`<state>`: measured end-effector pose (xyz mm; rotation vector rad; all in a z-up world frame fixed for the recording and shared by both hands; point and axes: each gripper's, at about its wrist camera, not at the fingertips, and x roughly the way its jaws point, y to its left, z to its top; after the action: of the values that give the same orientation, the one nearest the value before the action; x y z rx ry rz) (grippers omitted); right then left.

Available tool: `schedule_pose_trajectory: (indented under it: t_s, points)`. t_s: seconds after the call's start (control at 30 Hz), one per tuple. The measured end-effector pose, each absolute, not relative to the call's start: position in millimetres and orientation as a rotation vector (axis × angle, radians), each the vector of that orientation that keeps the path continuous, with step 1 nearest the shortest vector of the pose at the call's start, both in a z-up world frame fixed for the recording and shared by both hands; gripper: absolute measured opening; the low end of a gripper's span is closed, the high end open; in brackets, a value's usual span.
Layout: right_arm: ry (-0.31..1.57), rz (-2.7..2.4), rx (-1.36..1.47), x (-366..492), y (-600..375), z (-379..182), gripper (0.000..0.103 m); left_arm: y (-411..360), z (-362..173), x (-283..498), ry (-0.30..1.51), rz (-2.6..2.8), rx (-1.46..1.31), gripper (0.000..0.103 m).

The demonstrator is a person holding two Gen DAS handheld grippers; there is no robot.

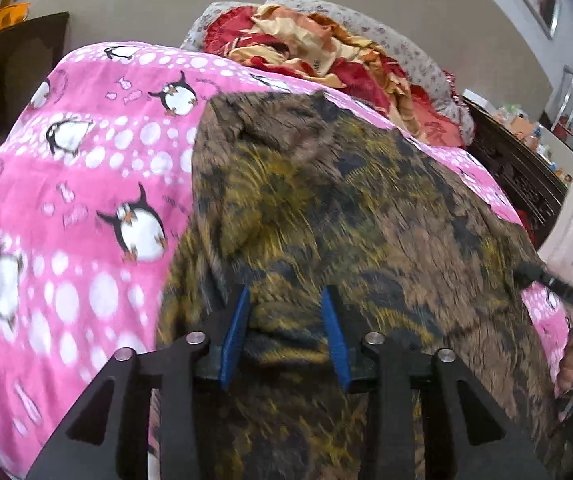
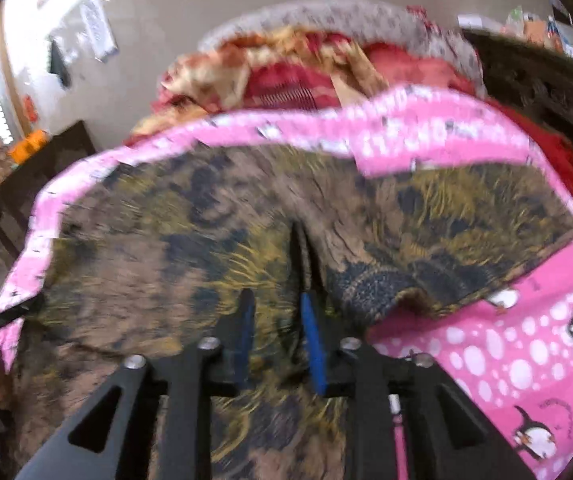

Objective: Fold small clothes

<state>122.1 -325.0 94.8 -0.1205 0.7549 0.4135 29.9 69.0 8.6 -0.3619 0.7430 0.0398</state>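
The patterned brown garment point(image 1: 326, 200) is lying spread on the pink penguin blanket point(image 1: 86, 200) covering the bed. The left tongs point(image 1: 286, 316) are clamping a bunched near fold, while the right tongs point(image 2: 278, 316) are standing apart over the cloth, gripping nothing. Judged advice: keep edges aligned and taut while folding; a red quilt point(image 1: 306, 40) is lying beyond, dark furniture point(image 1: 526, 176) flanking.

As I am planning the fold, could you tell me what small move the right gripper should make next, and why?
Probably shift the right gripper toward the garment's curled edge beside it and close there. Its jaws stand apart on nothing, while the left gripper pinches a fold, and that edge lifts off the pink blanket.
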Motion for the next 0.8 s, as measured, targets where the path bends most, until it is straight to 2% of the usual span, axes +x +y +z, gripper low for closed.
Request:
schedule_pose_trajectory:
  t_s: [0.17,0.27,0.4,0.47,0.57,0.7,0.8]
  points:
    - [0.797,0.472,-0.184,120.3,-295.7,80.0,0.033,68.0,1.7,35.7,0.762,0.014,-0.419,0.020]
    - [0.940,0.437,-0.180,142.1,-284.7,48.1,0.033,74.7,0.4,34.0,0.753,-0.005,-0.462,0.020]
    - [0.832,0.468,-0.116,137.3,-297.7,89.0,0.032,75.6,-0.8,33.9,0.754,-0.008,-0.469,0.020]
    - [0.721,0.412,-0.076,139.4,-328.5,120.3,0.034,75.4,-0.9,33.7,0.753,-0.006,-0.468,0.020]
    - [0.674,0.229,-0.014,163.9,-399.0,138.3,0.035,75.6,-1.1,31.9,0.754,-0.005,-0.468,0.020]
    - [0.683,0.004,0.216,188.9,-508.4,131.2,0.035,72.7,-1.6,36.6,0.760,0.003,-0.458,0.020]
    - [0.725,-0.015,0.366,205.3,-549.1,111.6,0.035,71.6,-1.6,39.7,0.761,0.004,-0.460,0.020]
